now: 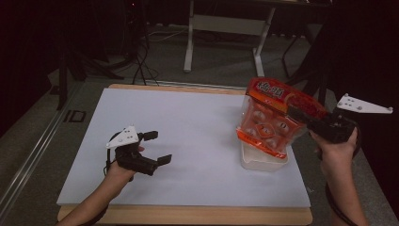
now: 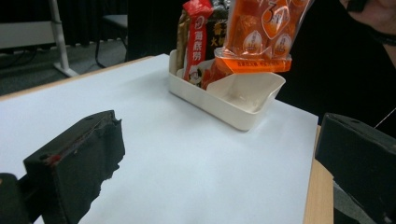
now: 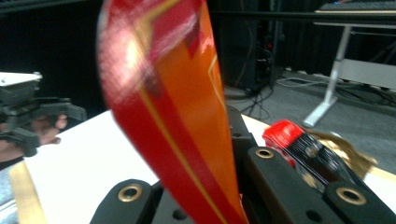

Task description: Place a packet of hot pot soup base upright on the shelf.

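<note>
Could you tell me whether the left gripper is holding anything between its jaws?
No, the left gripper hovers over the bare white table with its jaws wide apart and nothing between them.

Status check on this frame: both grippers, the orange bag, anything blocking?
Left gripper open, empty, over the table. Right gripper shut on orange snack bag, above white bin. Path clear.

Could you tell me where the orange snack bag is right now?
In the high view the orange snack bag hangs at the table's right side, held by the right gripper just above the white bin.
</note>
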### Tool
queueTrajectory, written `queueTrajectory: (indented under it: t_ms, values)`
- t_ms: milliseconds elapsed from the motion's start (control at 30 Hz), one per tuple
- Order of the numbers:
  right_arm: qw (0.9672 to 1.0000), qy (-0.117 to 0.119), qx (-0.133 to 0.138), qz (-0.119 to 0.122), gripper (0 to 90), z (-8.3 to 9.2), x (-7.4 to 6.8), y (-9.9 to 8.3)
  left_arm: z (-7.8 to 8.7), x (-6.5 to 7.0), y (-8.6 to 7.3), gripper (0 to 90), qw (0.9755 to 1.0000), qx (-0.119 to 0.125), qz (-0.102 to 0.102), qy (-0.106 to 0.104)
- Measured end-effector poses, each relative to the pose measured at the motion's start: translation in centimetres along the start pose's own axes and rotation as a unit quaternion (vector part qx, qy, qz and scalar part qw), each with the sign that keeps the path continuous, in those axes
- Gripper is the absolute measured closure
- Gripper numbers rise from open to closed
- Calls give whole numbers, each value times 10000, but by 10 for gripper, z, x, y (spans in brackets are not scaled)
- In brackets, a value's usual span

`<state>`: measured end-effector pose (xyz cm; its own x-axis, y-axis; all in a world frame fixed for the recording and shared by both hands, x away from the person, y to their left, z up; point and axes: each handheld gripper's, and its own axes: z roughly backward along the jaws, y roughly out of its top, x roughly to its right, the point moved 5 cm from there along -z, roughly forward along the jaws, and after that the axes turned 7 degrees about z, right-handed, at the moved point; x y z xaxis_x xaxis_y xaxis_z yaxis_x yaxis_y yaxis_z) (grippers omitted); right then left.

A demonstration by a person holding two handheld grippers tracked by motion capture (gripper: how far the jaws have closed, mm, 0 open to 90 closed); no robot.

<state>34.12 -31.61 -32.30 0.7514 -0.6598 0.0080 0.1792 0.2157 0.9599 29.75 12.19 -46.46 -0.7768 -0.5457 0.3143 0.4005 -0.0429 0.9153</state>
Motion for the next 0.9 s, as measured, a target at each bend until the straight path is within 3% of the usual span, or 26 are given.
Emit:
queueTrajectory:
  t_ms: [200, 467, 733, 900]
  values:
    - [9996, -117, -228, -146, 900, -6, 12, -20, -1, -5, -21, 0, 9998, -143, 140, 36]
    - [9980, -202, -488, -348, 900, -19, 23, -43, -1, -8, -29, 0, 9997, -171, 159, 112]
    - [9972, -346, -557, -346, 900, -17, 24, -49, 1, -9, -33, 0, 9996, -137, 204, 159]
    - [9975, -320, -515, -354, 900, -12, 22, -48, 0, -11, -34, 0, 9995, -145, 218, 176]
